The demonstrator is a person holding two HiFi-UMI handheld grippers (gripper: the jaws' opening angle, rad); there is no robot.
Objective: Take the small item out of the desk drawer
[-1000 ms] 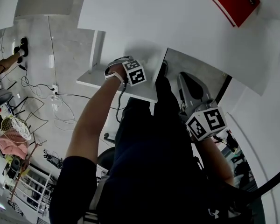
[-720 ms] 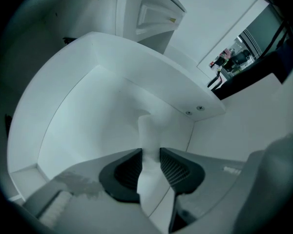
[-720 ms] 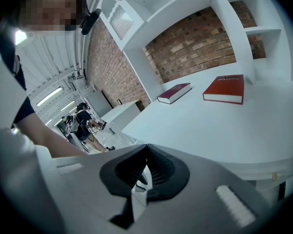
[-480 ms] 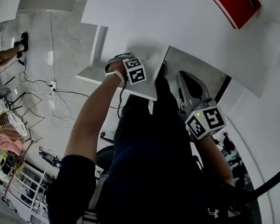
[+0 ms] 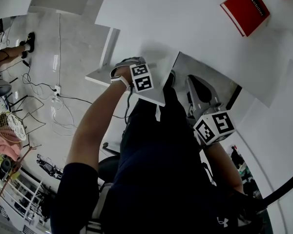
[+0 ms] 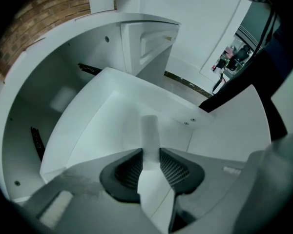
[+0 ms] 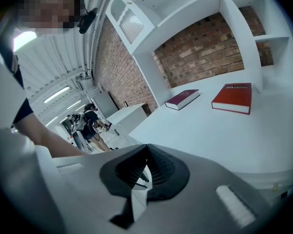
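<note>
The left gripper (image 6: pixel 150 155) points down over the open desk drawer (image 6: pixel 83 130); its jaws, which have just been closing, clamp a small white item (image 6: pixel 149 128); the item sticks out from between the pads, over the drawer's white floor; the right gripper (image 7: pixel 145 172), jaws together with nothing between them, is held level with the white desk (image 7: pixel 210 130), where a red book (image 7: pixel 233 97) lies.
</note>
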